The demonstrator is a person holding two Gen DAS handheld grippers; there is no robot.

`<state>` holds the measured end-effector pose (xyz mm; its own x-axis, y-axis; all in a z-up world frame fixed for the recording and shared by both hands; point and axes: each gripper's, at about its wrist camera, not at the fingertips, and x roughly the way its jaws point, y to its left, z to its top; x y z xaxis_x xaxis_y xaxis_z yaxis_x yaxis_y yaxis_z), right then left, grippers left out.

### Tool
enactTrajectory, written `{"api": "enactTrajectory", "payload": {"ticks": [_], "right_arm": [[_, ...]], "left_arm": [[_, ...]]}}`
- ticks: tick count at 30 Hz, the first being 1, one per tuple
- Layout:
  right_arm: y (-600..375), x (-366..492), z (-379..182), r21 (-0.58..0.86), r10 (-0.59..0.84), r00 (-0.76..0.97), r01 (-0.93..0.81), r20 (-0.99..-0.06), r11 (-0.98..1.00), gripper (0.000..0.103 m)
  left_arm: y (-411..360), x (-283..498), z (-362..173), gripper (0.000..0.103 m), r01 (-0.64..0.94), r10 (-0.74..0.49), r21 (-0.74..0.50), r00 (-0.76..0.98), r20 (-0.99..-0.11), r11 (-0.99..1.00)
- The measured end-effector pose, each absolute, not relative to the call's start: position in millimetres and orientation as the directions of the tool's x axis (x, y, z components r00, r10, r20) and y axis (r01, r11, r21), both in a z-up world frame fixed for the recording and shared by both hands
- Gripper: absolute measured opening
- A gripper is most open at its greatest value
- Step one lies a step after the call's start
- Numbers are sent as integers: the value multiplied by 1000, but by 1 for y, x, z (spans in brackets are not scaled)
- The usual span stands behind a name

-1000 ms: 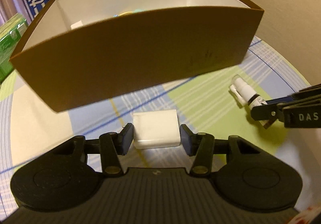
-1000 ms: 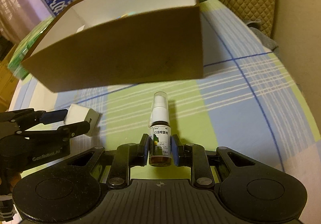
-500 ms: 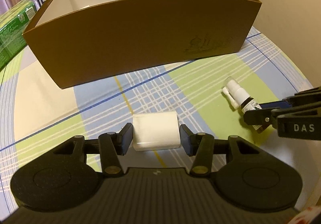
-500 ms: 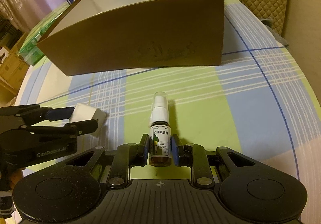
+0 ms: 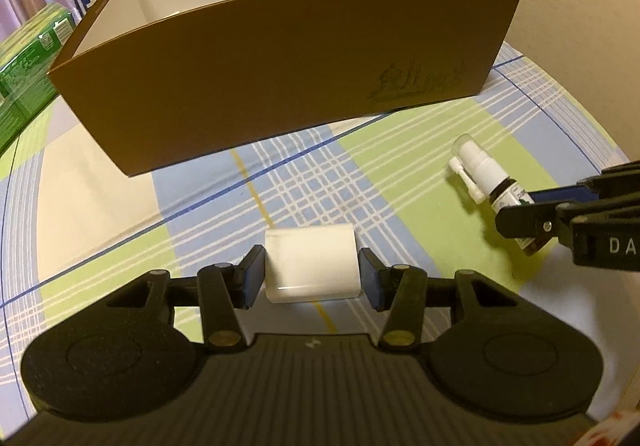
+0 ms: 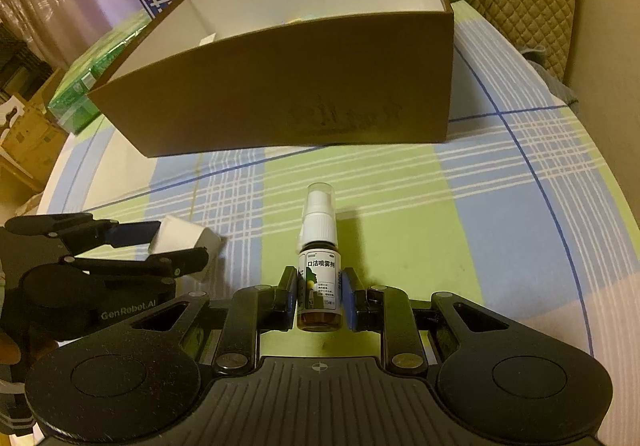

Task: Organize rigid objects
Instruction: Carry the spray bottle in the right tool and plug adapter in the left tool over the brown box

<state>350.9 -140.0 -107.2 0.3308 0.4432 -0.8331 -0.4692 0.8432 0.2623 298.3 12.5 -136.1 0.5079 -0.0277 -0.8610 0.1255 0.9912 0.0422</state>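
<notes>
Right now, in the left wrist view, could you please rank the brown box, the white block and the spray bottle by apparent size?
1. brown box
2. white block, though its nearness to the camera inflates it
3. spray bottle, partly hidden by the right gripper

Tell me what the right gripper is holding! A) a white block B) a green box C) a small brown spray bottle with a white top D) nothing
C: in the right wrist view the right gripper has its jaws pressed on both sides of the small brown glass spray bottle with a white pump top, lying over the checked tablecloth.
</notes>
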Motion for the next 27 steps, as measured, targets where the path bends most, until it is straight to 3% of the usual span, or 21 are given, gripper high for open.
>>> {"api": "enactTrajectory", "payload": {"ticks": [15, 27], "right_arm": [[-133, 334, -82, 284, 506, 331, -534, -796, 796, 20], [-125, 339, -28, 333, 615, 352, -601, -706, 726, 20]], "left_arm": [[25, 269, -96, 45, 75, -34, 11, 574, -818, 997], [39, 270, -31, 45, 50, -44, -14, 685, -727, 999]]}}
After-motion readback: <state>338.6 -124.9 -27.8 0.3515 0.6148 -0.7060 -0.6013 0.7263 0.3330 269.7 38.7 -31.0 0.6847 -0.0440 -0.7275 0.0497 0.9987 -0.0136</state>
